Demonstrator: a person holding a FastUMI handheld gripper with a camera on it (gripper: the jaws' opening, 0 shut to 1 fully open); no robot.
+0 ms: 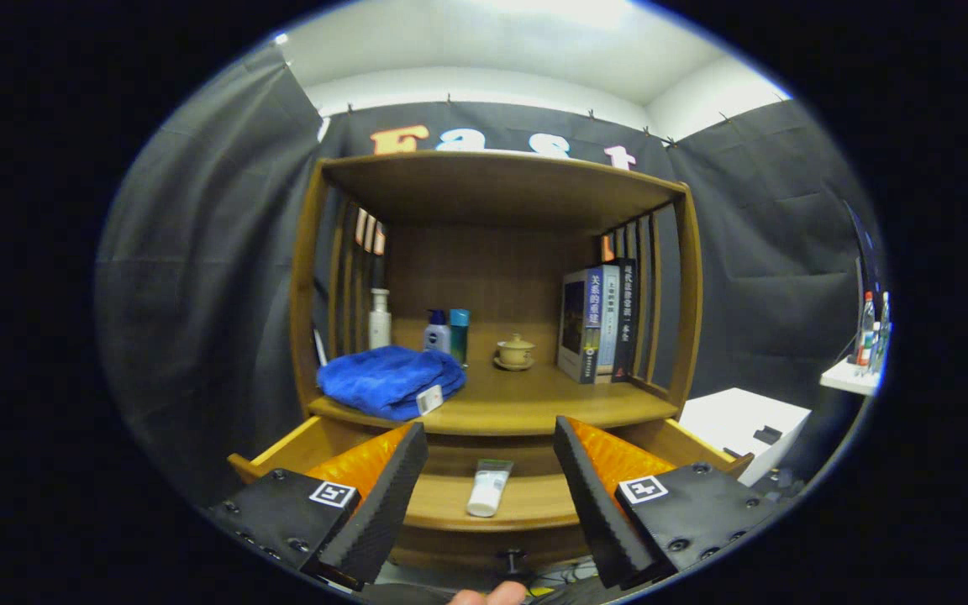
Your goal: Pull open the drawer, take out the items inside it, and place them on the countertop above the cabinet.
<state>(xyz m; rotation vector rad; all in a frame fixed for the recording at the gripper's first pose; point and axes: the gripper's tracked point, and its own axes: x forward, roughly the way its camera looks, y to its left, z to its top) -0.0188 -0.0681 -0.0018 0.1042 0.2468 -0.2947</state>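
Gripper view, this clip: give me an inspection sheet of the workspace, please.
Surface: countertop, wooden, partly bare.
Job's things: drawer open; tube lying in it.
Clutter: towel, three bottles, lidded cup, books on the countertop.
Grippers: claw open, above the drawer, tube between its fingers, untouched.
Cables: some on the floor below the drawer.
Surroundings: black cloth walls; white box right of the cabinet.

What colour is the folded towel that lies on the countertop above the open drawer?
Blue. The towel shows best in the gripper view, beyond the open gripper.
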